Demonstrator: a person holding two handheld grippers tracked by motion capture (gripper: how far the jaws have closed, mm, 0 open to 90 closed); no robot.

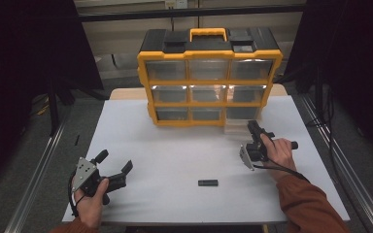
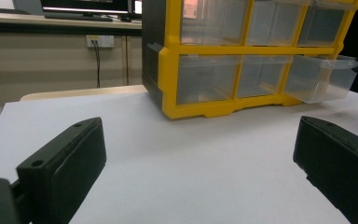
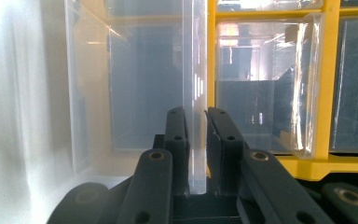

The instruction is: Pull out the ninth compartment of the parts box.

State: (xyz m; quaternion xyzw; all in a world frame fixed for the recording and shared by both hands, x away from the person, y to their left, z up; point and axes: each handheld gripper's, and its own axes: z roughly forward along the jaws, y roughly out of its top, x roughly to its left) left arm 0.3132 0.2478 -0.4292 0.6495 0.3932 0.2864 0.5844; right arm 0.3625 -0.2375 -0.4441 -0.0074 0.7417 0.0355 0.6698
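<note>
The right gripper has its fingers pinching the front wall of a clear drawer, pulled out at the bottom right of the yellow organizer. The left gripper rests near left on the counter, fingers spread. A small black thing, maybe a block, lies near.

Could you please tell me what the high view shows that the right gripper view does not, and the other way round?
High view alone: the left gripper with open jaws resting on the white table, a small black block, and the organiser's yellow handle. Right gripper view alone: the right gripper pinching the front lip of the clear drawer, seen close up. Both: the yellow organiser and the pulled-out bottom drawer.
</note>
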